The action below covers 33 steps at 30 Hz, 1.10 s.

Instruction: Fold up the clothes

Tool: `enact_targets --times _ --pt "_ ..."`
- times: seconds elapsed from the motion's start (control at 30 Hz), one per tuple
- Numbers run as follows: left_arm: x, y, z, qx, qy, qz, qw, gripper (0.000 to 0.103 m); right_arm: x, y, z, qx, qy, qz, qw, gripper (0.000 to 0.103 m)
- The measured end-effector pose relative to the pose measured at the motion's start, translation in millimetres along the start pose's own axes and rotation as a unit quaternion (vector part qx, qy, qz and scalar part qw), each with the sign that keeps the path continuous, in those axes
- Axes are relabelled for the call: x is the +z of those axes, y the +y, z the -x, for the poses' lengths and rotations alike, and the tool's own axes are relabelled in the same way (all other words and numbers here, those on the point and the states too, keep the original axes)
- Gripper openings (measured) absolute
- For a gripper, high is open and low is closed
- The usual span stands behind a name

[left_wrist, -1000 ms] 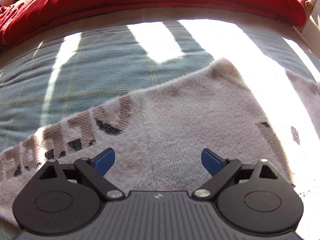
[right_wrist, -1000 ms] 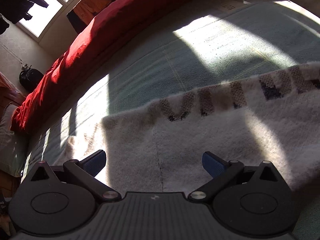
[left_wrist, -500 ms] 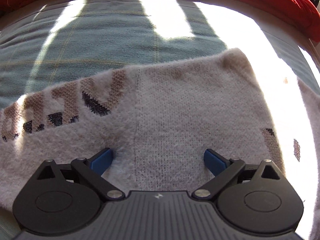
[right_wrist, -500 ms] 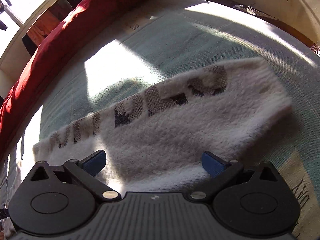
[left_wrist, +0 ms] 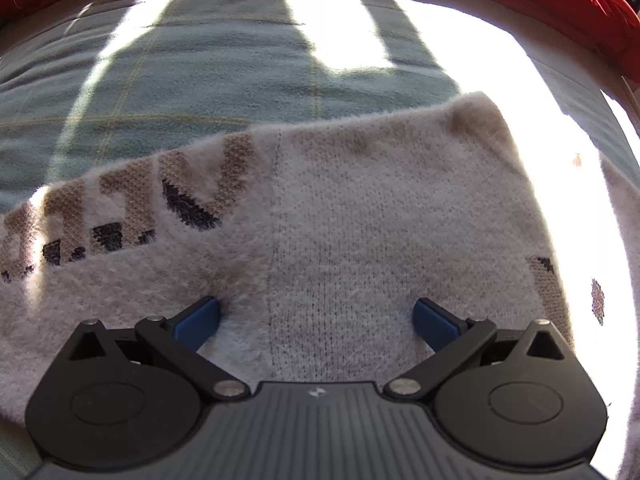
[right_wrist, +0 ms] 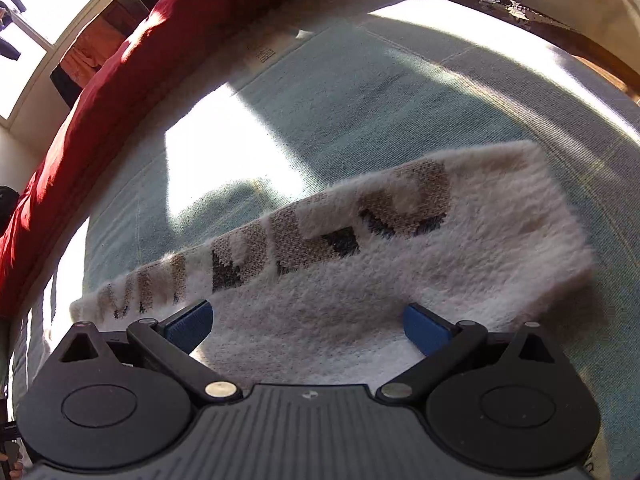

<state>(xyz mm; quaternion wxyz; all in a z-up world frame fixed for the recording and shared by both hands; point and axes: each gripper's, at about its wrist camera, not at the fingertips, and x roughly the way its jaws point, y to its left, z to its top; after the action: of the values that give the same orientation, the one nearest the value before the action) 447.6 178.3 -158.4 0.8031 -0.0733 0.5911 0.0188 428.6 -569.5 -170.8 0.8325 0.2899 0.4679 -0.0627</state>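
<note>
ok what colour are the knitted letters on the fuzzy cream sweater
Tan-brown letters with dark charcoal shadow blocks, on the fuzzy cream sweater; clearest in the right wrist view.

Large brown knitted letters with dark shadows ran across the fuzzy white sweater, but they were partly folded under and could not be read as a word. A small white label lay on the bed cover; its print was too small to read.
</note>
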Motion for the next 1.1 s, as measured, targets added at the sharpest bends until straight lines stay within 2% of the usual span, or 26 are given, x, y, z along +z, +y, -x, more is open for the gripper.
enact_targets --times 0.07,0.1,0.2,0.4,0.6,0.7,0.83,1.0,1.1 --pt "-1.5 -0.5 -0.7 0.003 -0.004 0.000 1.0000 0.102 5.5 -2.9 9.2 -0.073 -0.021 -0.001 0.997 0.103" --pt "-2.1 -1.2 -1.2 0.005 -0.005 0.000 1.0000 0.102 5.9 -0.3 13.4 -0.075 -0.023 -0.002 0.997 0.103" --pt "-3.9 -3.2 -2.6 0.010 -0.007 -0.003 0.9999 0.103 4.5 13.8 24.3 -0.061 -0.023 0.002 0.998 0.103" --pt "-2.5 -2.7 1.2 0.005 0.005 -0.017 0.9998 0.102 -19.4 97.3 26.5 0.006 -0.019 0.085 0.996 0.103" --pt "-17.2 -13.4 22.6 0.010 -0.011 -0.045 0.9989 0.102 -59.5 189.0 11.0 0.023 0.048 0.183 0.982 0.103" --pt "-30.0 -15.4 31.4 0.009 -0.016 -0.050 0.9986 0.102 -74.1 210.9 1.0 0.018 0.083 0.180 0.980 0.103" --pt "-44.6 -23.3 41.1 0.004 -0.029 -0.082 0.9962 0.102 -84.8 232.4 -3.9 0.022 0.094 0.193 0.976 0.103" --pt "-59.4 -38.4 53.9 0.006 -0.046 -0.162 0.9857 0.102 -97.2 259.2 -9.8 0.025 0.106 0.212 0.971 0.103" --pt "-64.1 -42.8 61.6 0.003 -0.055 -0.183 0.9815 0.102 -102.7 273.6 -11.7 0.028 0.108 0.225 0.968 0.103"
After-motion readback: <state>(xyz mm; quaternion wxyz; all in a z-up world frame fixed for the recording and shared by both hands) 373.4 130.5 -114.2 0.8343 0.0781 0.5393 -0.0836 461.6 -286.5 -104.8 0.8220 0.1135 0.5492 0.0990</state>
